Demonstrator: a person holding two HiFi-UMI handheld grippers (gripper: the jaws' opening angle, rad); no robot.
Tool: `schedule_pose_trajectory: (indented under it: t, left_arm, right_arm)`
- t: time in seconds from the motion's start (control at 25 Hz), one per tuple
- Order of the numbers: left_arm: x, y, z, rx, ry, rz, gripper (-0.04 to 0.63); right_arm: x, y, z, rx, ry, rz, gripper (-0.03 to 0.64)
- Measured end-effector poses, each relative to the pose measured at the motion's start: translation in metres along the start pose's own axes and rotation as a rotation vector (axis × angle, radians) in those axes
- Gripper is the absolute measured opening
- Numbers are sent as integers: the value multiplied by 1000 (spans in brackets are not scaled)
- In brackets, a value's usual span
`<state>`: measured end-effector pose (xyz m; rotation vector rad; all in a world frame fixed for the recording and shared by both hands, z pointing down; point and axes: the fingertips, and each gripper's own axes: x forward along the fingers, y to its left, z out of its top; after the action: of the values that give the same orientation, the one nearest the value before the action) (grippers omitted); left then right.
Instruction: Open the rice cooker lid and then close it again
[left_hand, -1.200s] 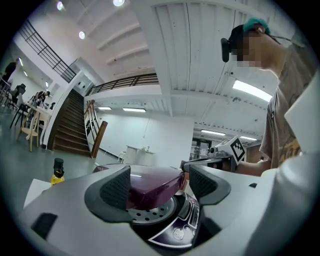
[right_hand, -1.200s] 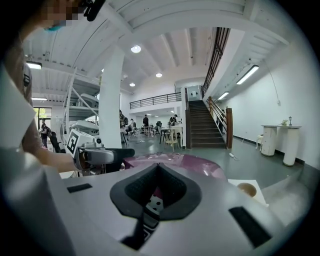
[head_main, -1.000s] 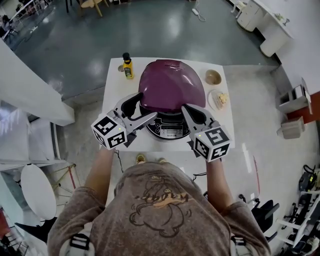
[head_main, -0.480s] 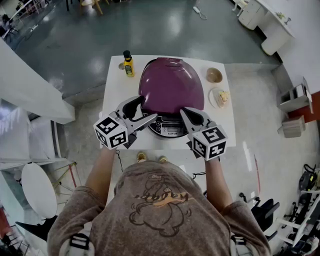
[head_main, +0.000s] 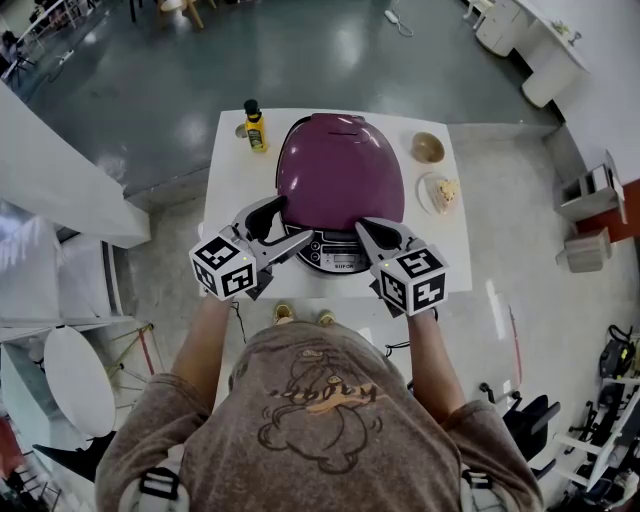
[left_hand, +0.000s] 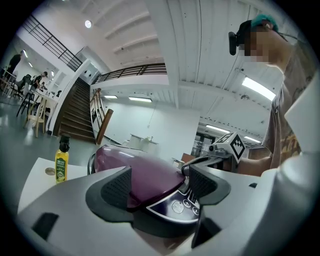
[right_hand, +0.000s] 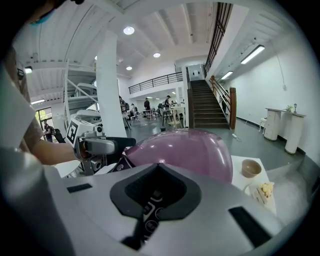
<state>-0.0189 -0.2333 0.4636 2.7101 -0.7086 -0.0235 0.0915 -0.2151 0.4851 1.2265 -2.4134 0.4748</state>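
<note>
Jaws apart, left gripper (left_hand: 160, 186) flanks the rice cooker (head_main: 340, 170) front; right gripper (right_hand: 158, 172), jaws together, hovers before it.

Brn print tee (head_main: 320, 400); grey L gripper (head_main: 289, 222), R gripper (head_main: 363, 226).

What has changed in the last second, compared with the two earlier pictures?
The right gripper, shut, moved slightly toward the person's left, closer to the cooker's front panel. Nothing was gripped or released. The left gripper stayed open at the front edge of the lid; lid shut, bottle and bowl unmoved.
</note>
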Motion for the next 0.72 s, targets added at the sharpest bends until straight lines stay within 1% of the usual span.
schedule_pose_trajectory:
  t: [0.12,0.4,0.6,0.72]
  left_arm:
    - [-1,0,-2,-2,4,1,379]
    - [-5,-1,-3,0,4,3,379]
    - [4,-1,-3,-14,16,8,379]
    - [5,-1,-4,-18,15,14,379]
  right_arm:
    - [1,2,-2,-10,23,1,5]
    - [1,6,-4,1,35,13,5]
    - [1,-2,-6,-32,79,20,3]
    - [1,-3,-7,-21,86,21,2]
